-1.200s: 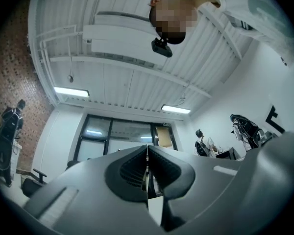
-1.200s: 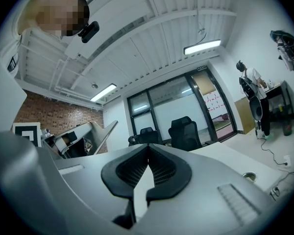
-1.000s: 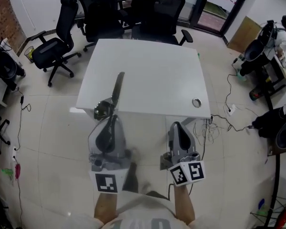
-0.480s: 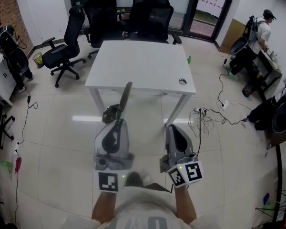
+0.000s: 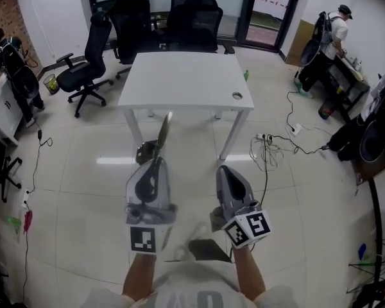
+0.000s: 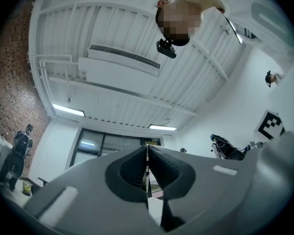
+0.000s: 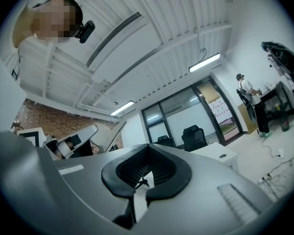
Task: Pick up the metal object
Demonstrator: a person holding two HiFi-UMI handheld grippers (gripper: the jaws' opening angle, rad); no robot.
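Room: office with a tiled floor [image 5: 83,191] beneath me.
Metal object [image 5: 162,131]: long and thin, held above the floor, pointing far.
Left gripper [image 5: 155,160]: I see its jaws clamped on the metal object's near end.
Right gripper [image 5: 223,170]: just right; jaws pressed together, empty.
White table [image 5: 186,82]: farther off.
Black chairs [image 5: 192,21]: beyond it.

My left claw [image 5: 155,162] is matt grey plastic with ribbed black pads [image 6: 162,171]; the metal object [image 5: 163,130] gleams dully. The floor tiles [image 5: 83,191] are glossy, the white tabletop [image 5: 186,82] smooth and matt.
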